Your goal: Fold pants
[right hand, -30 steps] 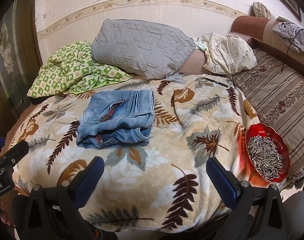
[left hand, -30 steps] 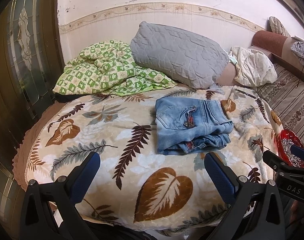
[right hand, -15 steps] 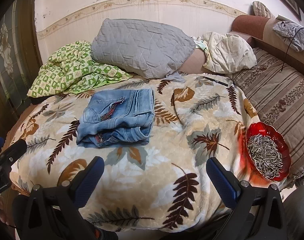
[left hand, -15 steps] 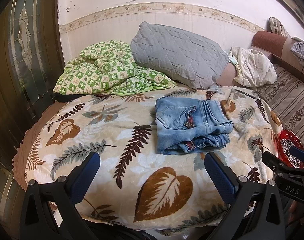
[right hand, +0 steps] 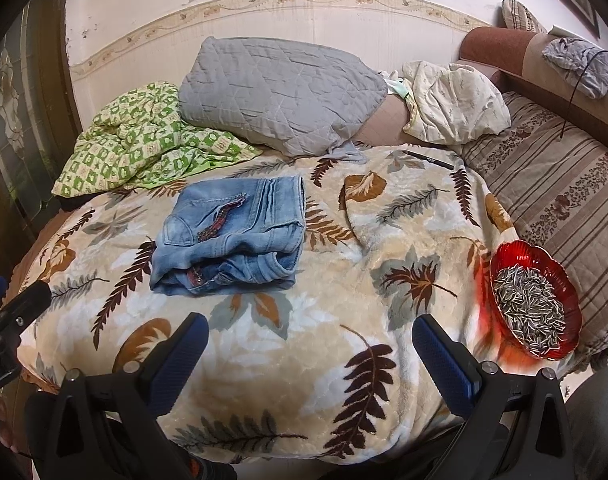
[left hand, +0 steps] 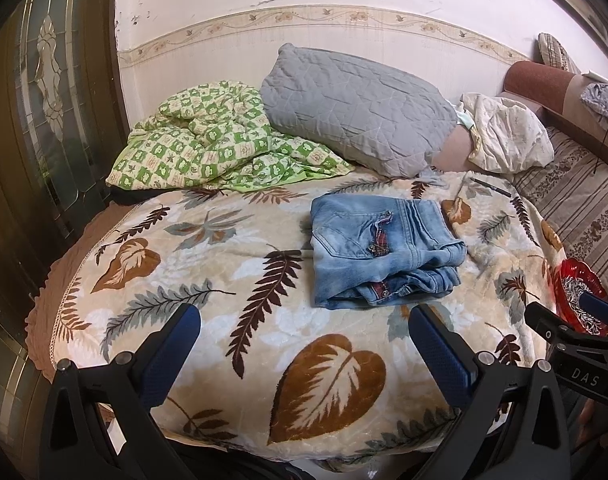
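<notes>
From where I sit the folding looks finished, or very nearly: the pants [left hand: 384,256] lie as a compact, roughly square bundle on the leaf-print blanket [left hand: 232,344], toward the middle of the bed and nearer its far edge than the near one, well short of the grey pillow [left hand: 356,108] and the green checked quilt [left hand: 216,140] behind them. I hold the left gripper [left hand: 304,340] spread wide and empty over the near edge of the bed, and the right gripper [right hand: 310,344] the same, its jaws apart with nothing between them; neither touches the denim. The pants are light, washed blue jeans, several layers thick, a back pocket and a reddish trim strip showing on top. The edge facing me is the loose part: the layers there bulge and gape a little instead of lying flush. I judge the most that remains is to press or square that edge; the red dish of seeds [right hand: 534,304] sits at the right edge, well apart
</notes>
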A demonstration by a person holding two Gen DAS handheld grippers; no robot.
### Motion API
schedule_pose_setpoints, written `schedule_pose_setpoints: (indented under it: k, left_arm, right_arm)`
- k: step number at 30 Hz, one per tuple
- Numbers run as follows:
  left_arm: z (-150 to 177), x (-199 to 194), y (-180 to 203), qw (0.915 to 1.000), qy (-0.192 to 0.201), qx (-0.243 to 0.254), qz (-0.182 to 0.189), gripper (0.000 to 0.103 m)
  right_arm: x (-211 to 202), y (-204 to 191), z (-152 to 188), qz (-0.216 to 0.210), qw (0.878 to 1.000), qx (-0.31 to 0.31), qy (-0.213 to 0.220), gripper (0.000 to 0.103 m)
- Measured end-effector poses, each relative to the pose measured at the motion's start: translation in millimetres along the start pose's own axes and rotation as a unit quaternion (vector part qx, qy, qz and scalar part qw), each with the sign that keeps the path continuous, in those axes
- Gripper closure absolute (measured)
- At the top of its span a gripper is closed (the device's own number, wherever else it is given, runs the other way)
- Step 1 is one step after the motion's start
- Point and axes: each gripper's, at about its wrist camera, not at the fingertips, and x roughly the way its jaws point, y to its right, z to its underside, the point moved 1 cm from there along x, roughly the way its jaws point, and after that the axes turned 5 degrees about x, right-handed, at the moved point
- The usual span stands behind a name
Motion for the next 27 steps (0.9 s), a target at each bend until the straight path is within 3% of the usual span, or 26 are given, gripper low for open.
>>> schedule_pose_setpoints:
  k: [20, 27]
  left_arm:
    - [0.2, -0.9, 0.5, 1.0, 0.001, -0.001, 0.0, 0.0]
    - [3.7, -4.1, 8.1, 0.9998, 0.008, 0.006, 0.018, 0.0]
  right_arm:
    - [0.1, 0.4, 1.5, 0.001, 1.0, 0.001, -0.001, 0.0]
    - [0.2, 1.2, 1.2, 0.001, 1.0, 0.001, -0.001, 0.0]
